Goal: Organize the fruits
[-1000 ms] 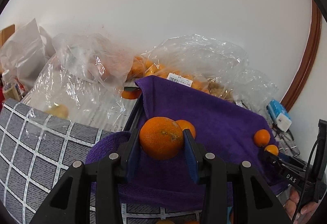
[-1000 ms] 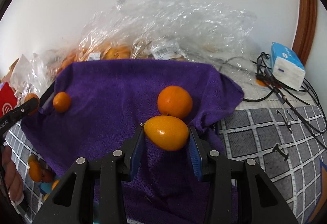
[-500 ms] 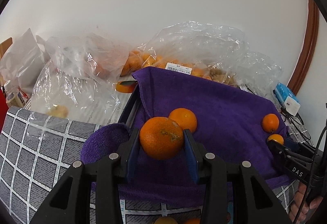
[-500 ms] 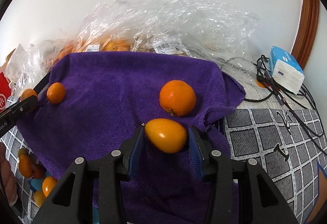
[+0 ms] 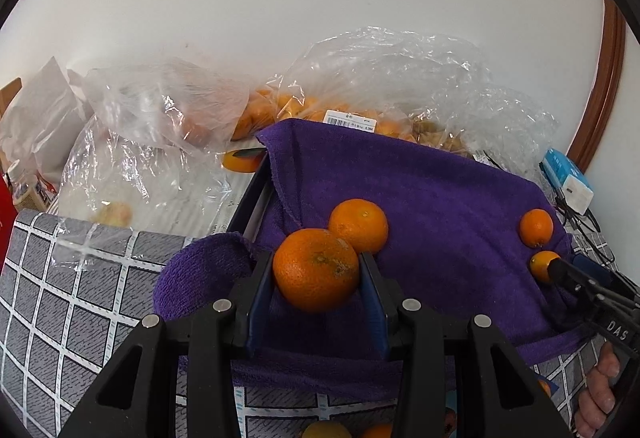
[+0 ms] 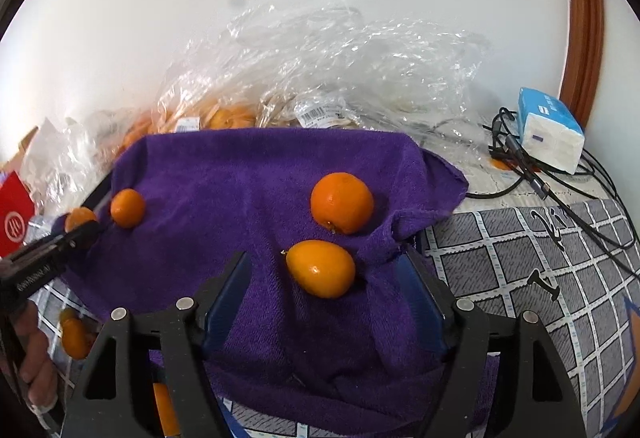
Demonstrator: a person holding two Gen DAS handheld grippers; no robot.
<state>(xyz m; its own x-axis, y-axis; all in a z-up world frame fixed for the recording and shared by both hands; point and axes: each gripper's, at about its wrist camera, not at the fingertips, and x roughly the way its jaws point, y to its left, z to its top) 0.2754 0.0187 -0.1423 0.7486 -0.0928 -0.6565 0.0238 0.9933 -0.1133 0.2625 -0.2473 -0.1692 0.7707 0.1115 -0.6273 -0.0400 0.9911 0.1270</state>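
Observation:
My left gripper point(image 5: 317, 278) is shut on a large orange point(image 5: 316, 269), held just above the left end of a purple towel point(image 5: 440, 198). A second orange point(image 5: 359, 225) lies on the towel right behind it. My right gripper point(image 6: 326, 274) is open, its jaws wide apart around a small oval orange fruit point(image 6: 321, 269) that rests on the towel point(image 6: 240, 178). A round orange point(image 6: 342, 203) lies just beyond it. The left gripper also shows in the right wrist view point(image 6: 76, 228) at the towel's left end, next to another small orange point(image 6: 127, 208).
Clear plastic bags of oranges point(image 5: 360, 98) are piled behind the towel against the white wall. A blue and white box point(image 6: 548, 136) and black cables point(image 6: 560, 198) lie at the right. Loose oranges point(image 6: 74, 336) sit below the table's front edge on the left.
My right gripper has opened and let go of the oval fruit, which now rests on the towel. My left gripper still holds its orange and has moved closer to the orange behind.

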